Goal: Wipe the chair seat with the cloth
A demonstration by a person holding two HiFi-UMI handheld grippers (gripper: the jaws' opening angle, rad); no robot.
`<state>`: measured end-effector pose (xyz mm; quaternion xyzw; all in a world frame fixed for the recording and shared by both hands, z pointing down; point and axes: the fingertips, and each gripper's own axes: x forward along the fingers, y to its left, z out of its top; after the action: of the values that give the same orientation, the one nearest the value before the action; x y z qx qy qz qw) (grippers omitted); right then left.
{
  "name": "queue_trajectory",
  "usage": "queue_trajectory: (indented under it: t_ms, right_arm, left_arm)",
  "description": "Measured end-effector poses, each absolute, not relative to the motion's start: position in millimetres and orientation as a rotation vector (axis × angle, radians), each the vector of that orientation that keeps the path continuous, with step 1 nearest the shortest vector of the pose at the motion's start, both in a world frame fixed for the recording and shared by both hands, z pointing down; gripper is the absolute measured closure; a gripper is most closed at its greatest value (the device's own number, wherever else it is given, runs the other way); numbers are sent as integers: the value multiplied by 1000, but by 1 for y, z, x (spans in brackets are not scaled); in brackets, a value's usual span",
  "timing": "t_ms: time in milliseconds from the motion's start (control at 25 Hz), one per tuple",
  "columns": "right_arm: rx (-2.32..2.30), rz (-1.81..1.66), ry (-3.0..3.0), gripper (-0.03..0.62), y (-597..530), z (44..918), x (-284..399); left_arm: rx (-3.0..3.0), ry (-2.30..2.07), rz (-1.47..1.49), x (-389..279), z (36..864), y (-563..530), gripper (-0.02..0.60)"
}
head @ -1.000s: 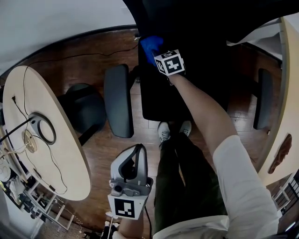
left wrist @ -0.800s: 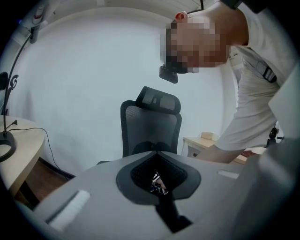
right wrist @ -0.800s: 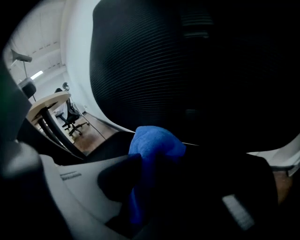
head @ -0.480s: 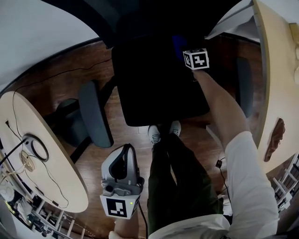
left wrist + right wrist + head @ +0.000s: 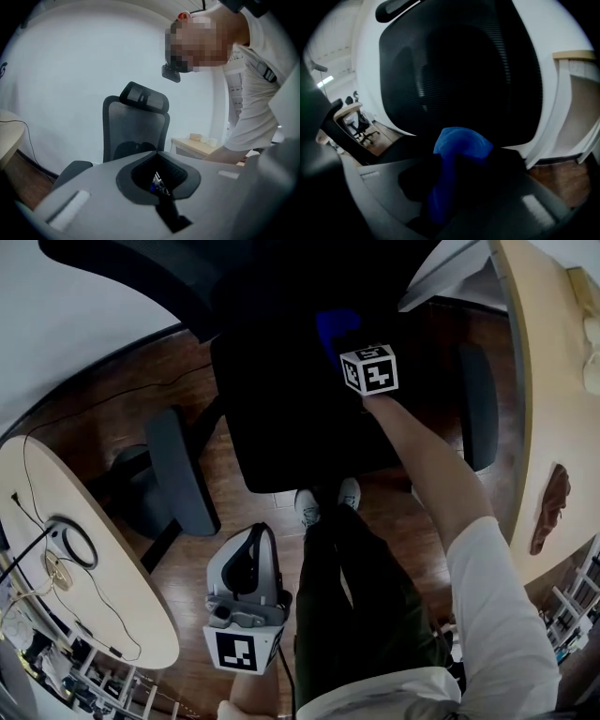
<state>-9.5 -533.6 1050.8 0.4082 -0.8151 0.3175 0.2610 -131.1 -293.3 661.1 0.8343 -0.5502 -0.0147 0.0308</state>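
Note:
The black chair seat (image 5: 291, 418) lies below me, its backrest (image 5: 459, 70) filling the right gripper view. My right gripper (image 5: 345, 341) reaches over the back part of the seat, shut on a blue cloth (image 5: 334, 326). That cloth (image 5: 461, 143) bunches out between its jaws (image 5: 454, 176) and hangs at the seat surface. My left gripper (image 5: 247, 563) is held low beside the person's legs, off the chair, with its jaws together and nothing in them (image 5: 159, 180).
Grey armrests stand at the seat's left (image 5: 176, 474) and right (image 5: 476, 404). A round wooden table (image 5: 103, 606) with cables is at the left, a wooden desk (image 5: 548, 362) at the right. The person's shoes (image 5: 323, 505) stand at the seat's front edge. Another chair (image 5: 136, 126) shows ahead of the left gripper.
The right gripper carried the cloth from the seat's back left corner towards its right side, then a little back to the left. The left gripper stayed low and shut.

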Motion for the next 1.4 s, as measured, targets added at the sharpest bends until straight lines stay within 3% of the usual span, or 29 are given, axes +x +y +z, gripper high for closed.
queue_trajectory:
  t_ms: [280,520,720,1240,1400]
  right_arm:
    - [710,983,-2384,502,-434,1043,-214]
    - [707,993,-2292,502,-407,1082,-248]
    - [756,928,-2254,502,-423,1098,-200]
    - [1114,899,-2001,502,-471,1105,68]
    - [1198,911,-1945,502,-470,1103,120]
  left_arm:
    - [2523,-1746,-18,-152,660,-278,517]
    - [2402,-1839,-43,-183,676,-255,517]
    - [2376,-1833,-57,-182,681,-256,517]
    - [2511,-1646,-76,-102,667,-281,517]
    - [2523,-1607,-76,-82,669,-278,517]
